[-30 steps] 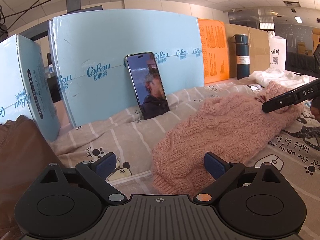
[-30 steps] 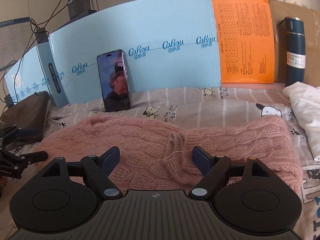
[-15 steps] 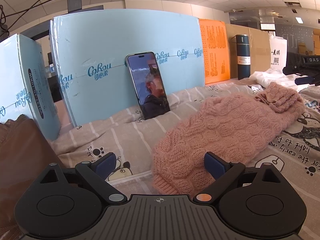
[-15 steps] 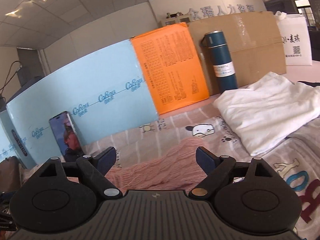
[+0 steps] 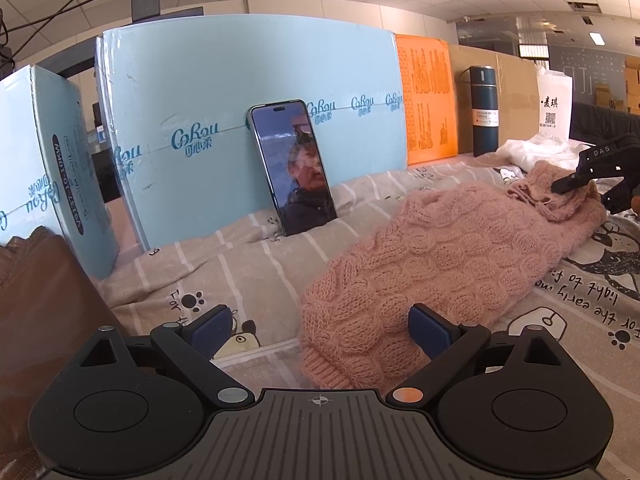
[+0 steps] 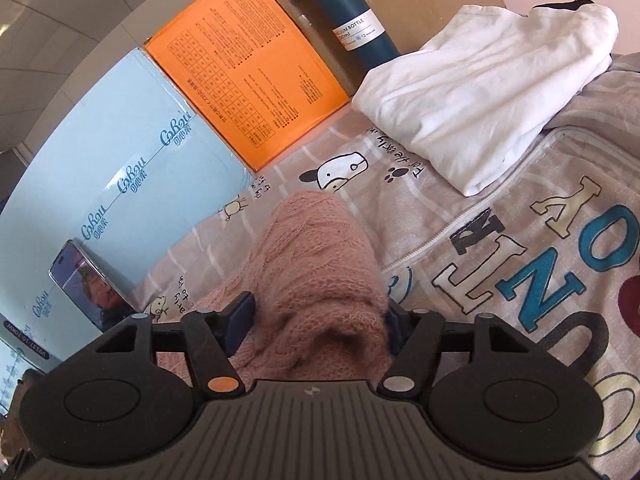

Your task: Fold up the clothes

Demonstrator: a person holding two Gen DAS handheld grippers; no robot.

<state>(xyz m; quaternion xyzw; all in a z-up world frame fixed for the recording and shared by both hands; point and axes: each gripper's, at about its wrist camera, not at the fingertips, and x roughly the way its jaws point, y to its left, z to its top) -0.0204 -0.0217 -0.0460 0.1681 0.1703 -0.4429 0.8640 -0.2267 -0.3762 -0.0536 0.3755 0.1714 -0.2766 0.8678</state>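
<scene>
A pink cable-knit sweater (image 5: 440, 256) lies folded lengthwise on the printed bedsheet (image 5: 248, 264). My left gripper (image 5: 320, 328) is open at the sweater's near hem, which lies between the fingers against the right pad (image 5: 430, 334). At the sweater's far end (image 6: 316, 256) my right gripper (image 6: 318, 316) is rolled to one side. Its jaws are closing, and a bunched fold of the knit fills the gap and touches both pads. The left wrist view shows that gripper (image 5: 592, 176) at the far right, on the sweater's end.
A phone (image 5: 292, 168) leans on light blue boxes (image 5: 240, 92) at the back. An orange box (image 6: 248, 64), a dark blue bottle (image 6: 352, 16) and a cardboard box stand beside them. A folded white garment (image 6: 480, 92) lies at the back right, a brown item (image 5: 36, 312) on the left.
My right gripper has swung away from the sweater's middle to its far end, rolled over, and closed from wide open onto a fold of the knit. The left gripper has stayed put.
</scene>
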